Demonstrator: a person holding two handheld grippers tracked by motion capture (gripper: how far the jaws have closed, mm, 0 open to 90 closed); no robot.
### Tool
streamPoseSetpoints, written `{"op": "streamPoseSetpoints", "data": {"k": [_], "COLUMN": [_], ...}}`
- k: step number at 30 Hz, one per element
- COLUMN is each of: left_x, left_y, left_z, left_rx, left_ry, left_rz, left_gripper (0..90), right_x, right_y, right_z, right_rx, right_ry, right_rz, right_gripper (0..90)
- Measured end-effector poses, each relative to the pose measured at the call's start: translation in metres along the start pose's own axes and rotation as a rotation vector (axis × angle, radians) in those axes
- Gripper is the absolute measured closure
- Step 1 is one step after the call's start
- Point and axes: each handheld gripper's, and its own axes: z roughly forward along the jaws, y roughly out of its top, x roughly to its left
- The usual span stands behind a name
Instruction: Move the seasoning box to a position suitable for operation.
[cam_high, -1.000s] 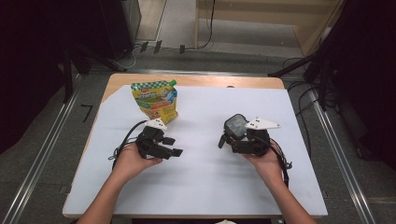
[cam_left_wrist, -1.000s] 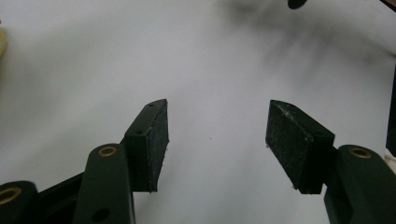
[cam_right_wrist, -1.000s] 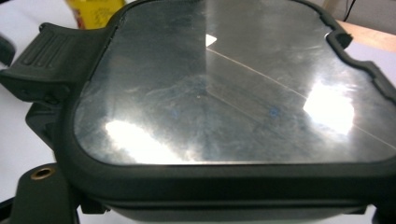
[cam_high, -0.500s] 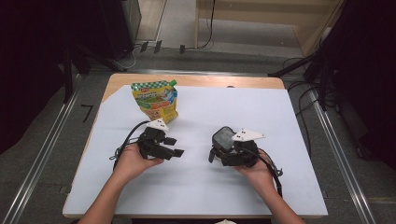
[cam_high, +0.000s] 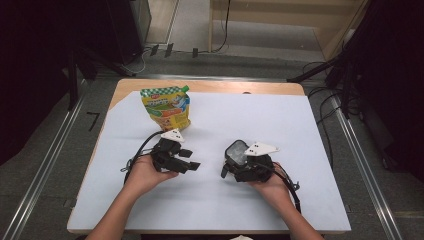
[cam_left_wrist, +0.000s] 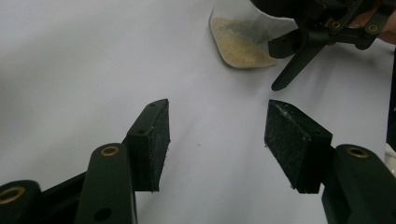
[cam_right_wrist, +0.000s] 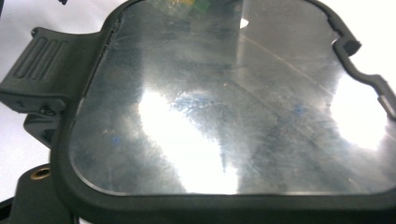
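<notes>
Two things sit on the white surface (cam_high: 300, 130) in front of me: a colourful stand-up pouch (cam_high: 166, 107) near the far left edge, and a clear lidded container (cam_high: 236, 152) in front of my right hand. The pouch has a green checked band across its top, a yellow and blue body and a small red label patch, but its writing is too small for me to read.

My left gripper (cam_high: 187, 159) rests low on the surface, well short of the pouch, its fingers (cam_left_wrist: 152, 140) spread wide with nothing between them. From its own view I see the bare white sheet between the pads and, farther off, the container's clear wall (cam_left_wrist: 240, 42) with pale, sandy grains lying inside, next to my right gripper's black parts (cam_left_wrist: 322, 32).

My right gripper (cam_high: 235, 165) is at the container. Its view looks close onto the transparent lid (cam_right_wrist: 224, 107), scratched and glaring with reflected light, framed by a black rim (cam_right_wrist: 210, 200) with a ribbed black latch (cam_right_wrist: 39, 65) at one side. I cannot tell whether its fingers are clenched on the container or released.
</notes>
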Motion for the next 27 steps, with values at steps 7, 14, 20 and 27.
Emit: {"op": "streamPoseSetpoints", "data": {"k": [7,14,20,27], "left_x": [-0.002,-0.004,-0.005,-0.008], "left_y": [0.001,0.011,0.018,0.037], "left_z": [0.001,0.007,0.008,0.008], "left_rx": [-0.003,0.017,0.022,0.012], "left_ry": [-0.003,0.000,-0.038,-0.078], "left_rz": [-0.001,0.021,0.002,0.024], "left_gripper": [41.6,49.7,55.9,75.4], "right_x": [-0.003,-0.004,-0.008,-0.012], "right_y": [0.000,-0.003,-0.007,-0.011], "right_z": [-0.003,-0.025,-0.045,-0.071], "right_rx": [0.015,0.054,0.074,0.088], "right_ry": [0.025,0.037,0.075,0.076], "right_rz": [0.040,0.042,0.075,0.070], "right_gripper": [13.4,16.5,24.5,45.5]}}
